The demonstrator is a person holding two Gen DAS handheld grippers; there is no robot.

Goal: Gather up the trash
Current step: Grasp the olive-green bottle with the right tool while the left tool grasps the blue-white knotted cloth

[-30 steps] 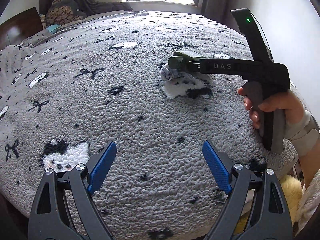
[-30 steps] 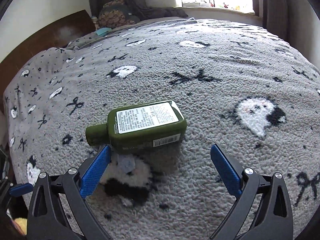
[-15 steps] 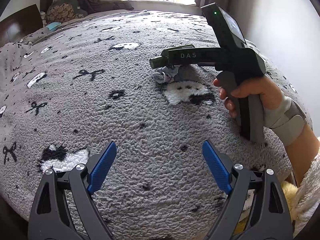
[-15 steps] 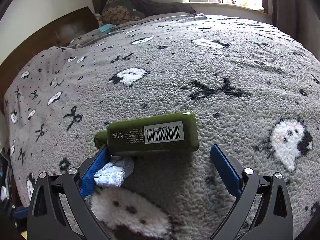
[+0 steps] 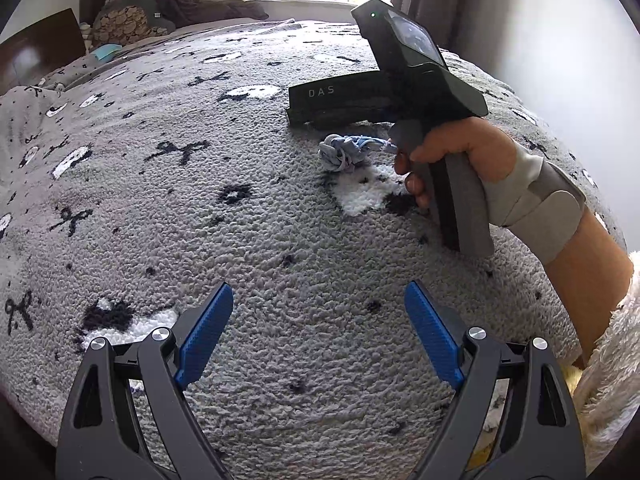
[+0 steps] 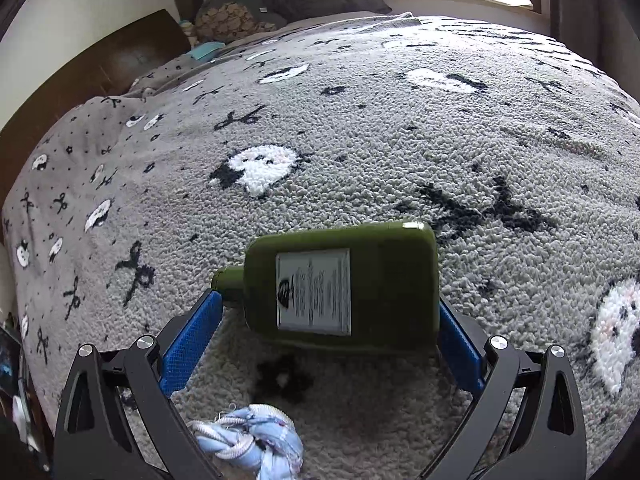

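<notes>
Evidently caught mid-grasp on the first piece of trash. Right gripper (image 6: 328, 316) set around the green bottle (image 6: 340, 280), which lay on its side on the grey blanket (image 6: 360, 140), cap end against the left blue finger (image 6: 188, 344), base against the right one; judged as closed on the bottle lengthwise, or very nearly, though firmness of the hold could not be confirmed. Seen from the left wrist view only as a dark device (image 5: 400, 92) in a braced hand (image 5: 452, 152), bottle hidden beneath. Just beside and nearer the handle, a crumpled blue-and-white rag (image 6: 256, 444), apart from the bottle and ungripped. Left gripper (image 5: 320, 332) spread wide, holding nothing, hovering above bare blanket well short of the rag. Next, probably: squeeze kept steady, then a straight lift, since a smooth bottle pinched end to end could pivot or slip. No bin or bag visible in either view.
</notes>
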